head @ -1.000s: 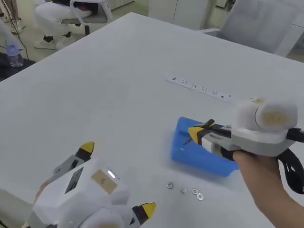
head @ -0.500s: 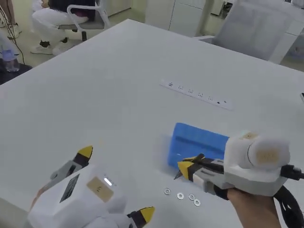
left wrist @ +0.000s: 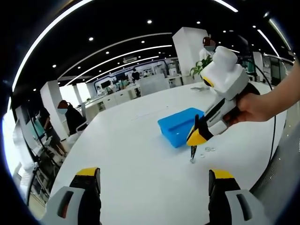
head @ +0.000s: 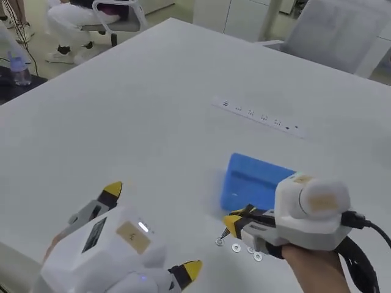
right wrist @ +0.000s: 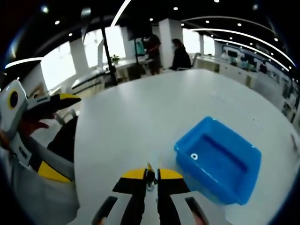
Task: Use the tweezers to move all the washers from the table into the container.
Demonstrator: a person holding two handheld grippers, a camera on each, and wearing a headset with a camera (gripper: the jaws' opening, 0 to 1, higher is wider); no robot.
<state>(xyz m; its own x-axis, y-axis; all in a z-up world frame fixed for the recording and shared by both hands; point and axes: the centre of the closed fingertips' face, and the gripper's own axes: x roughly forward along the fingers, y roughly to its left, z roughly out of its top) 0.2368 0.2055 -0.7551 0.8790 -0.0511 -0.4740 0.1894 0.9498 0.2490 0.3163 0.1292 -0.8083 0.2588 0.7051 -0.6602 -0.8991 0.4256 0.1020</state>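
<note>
Though unreadable, tan label on gaping empty left gripper; right gripper clamped on thin tweezers over 4 silver washers by blue container.

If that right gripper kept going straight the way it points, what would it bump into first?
Most likely the leftmost small silver washer on the white table: the right gripper, shut on thin dark tweezers, points down at it. Depth is unclear, though.
</note>
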